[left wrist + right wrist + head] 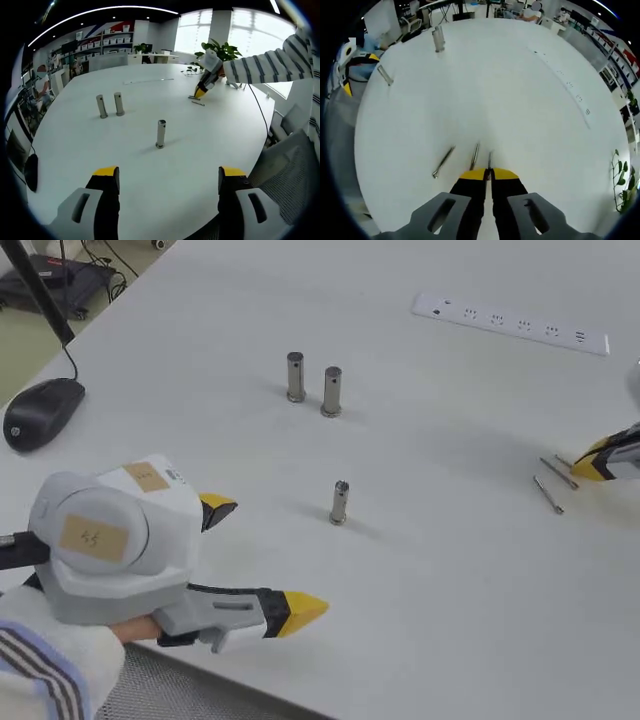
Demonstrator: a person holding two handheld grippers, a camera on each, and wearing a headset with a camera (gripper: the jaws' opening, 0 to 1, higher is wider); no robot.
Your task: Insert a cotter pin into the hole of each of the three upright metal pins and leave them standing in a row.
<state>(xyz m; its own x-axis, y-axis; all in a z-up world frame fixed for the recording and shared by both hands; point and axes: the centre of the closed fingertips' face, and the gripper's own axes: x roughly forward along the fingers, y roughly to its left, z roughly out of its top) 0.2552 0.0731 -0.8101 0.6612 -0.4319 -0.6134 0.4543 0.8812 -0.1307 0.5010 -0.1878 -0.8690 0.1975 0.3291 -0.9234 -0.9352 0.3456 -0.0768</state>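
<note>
The white table (450,620) takes up almost everything, with bare surface across its middle. The left gripper (280,555) hovers low at the near edge with its jaws spread wide and nothing between them. The right gripper (488,172) is down at the far right of the table, its jaws pressed nearly together on the near end of one cotter pin (490,159), which sticks straight out ahead of the tips. A power strip (510,323) lies along the far side and a mouse (42,412) sits at the left edge, both well clear of the work. Of the three upright metal pins, the lone metal pin (340,502) stands nearest, ahead of the left gripper and between the two grippers; the second metal pin (331,391) and third metal pin (295,376) stand close together farther back. Two spare cotter pins (475,156) (443,161) lie flat just left of the gripped one, their long axes roughly in line with the right gripper's jaws. The open left gripper is the nearer one for steadying the lone metal pin, and nothing blocks the way.
</note>
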